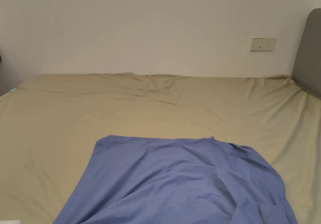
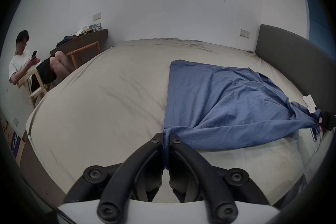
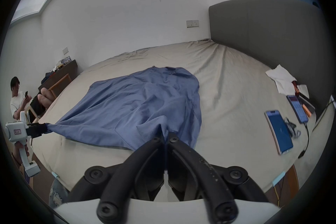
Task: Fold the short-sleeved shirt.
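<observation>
The blue short-sleeved shirt (image 1: 175,184) lies rumpled on the beige bed sheet (image 1: 156,108), its near edge cut off in the head view. The left gripper (image 2: 166,138) pinches one bunched corner, the right gripper (image 3: 165,137) another; bare sheet stretches beyond.

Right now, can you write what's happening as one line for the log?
step: spreading blue shirt on bed | left tongs: shut on shirt corner | right tongs: shut on shirt corner | fold: not started
</observation>
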The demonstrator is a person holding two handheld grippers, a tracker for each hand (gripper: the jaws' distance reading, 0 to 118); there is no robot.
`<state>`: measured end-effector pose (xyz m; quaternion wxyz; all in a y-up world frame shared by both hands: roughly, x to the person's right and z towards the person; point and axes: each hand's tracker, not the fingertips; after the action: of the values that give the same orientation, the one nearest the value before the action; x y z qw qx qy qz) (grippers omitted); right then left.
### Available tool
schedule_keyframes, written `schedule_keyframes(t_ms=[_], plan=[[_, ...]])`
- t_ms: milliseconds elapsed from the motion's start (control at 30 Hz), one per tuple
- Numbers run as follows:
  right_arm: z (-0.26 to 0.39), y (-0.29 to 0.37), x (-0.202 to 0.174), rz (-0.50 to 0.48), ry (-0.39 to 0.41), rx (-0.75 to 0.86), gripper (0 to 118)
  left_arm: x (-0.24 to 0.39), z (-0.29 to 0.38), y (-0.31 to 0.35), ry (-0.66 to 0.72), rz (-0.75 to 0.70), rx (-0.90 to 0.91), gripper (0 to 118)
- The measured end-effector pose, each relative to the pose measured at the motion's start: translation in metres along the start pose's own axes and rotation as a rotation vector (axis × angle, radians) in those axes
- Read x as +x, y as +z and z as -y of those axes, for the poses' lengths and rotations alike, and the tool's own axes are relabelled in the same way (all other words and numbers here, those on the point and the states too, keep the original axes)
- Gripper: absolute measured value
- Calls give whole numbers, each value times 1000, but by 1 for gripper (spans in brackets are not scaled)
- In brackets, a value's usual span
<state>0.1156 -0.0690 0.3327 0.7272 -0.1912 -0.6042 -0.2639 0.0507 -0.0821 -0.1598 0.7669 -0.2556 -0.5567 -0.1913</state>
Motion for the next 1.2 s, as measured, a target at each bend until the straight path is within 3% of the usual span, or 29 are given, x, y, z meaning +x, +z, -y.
schedule_keyframes(t_ms=[300,700,733,767,800,833,867,900,933,967,1000,1067,1133,1200], plan=[[55,23,10,59,-131,26,4,-5,45,35,69,-14,-7,4],[83,13,10,131,-174,-8,6,7,82,11,32,-81,-103,4],[85,11,10,129,-168,-19,12,7,83,9,37,-83,-110,5],[86,9,9,141,-154,-32,26,6,83,7,39,-79,-122,14],[87,8,9,144,-155,-33,38,5,82,5,42,-75,-134,31],[88,7,10,155,-152,-39,45,2,82,3,49,-77,-150,56],[89,6,12,154,-158,-40,47,0,82,3,62,-81,-153,82],[90,7,14,150,-175,-35,48,-4,83,7,87,-76,-148,89],[89,10,15,147,-181,-30,53,-6,84,12,102,-66,-127,89],[88,16,15,156,-176,-17,65,-8,84,20,119,-62,-82,89],[87,21,14,172,-140,-8,72,-8,85,30,127,-62,-52,89],[87,32,9,219,-30,-2,75,-8,85,43,137,-64,-25,89],[89,40,3,242,67,2,91,-4,86,54,136,-56,-6,86],[88,49,-3,238,123,7,96,0,83,61,127,-48,7,56]])
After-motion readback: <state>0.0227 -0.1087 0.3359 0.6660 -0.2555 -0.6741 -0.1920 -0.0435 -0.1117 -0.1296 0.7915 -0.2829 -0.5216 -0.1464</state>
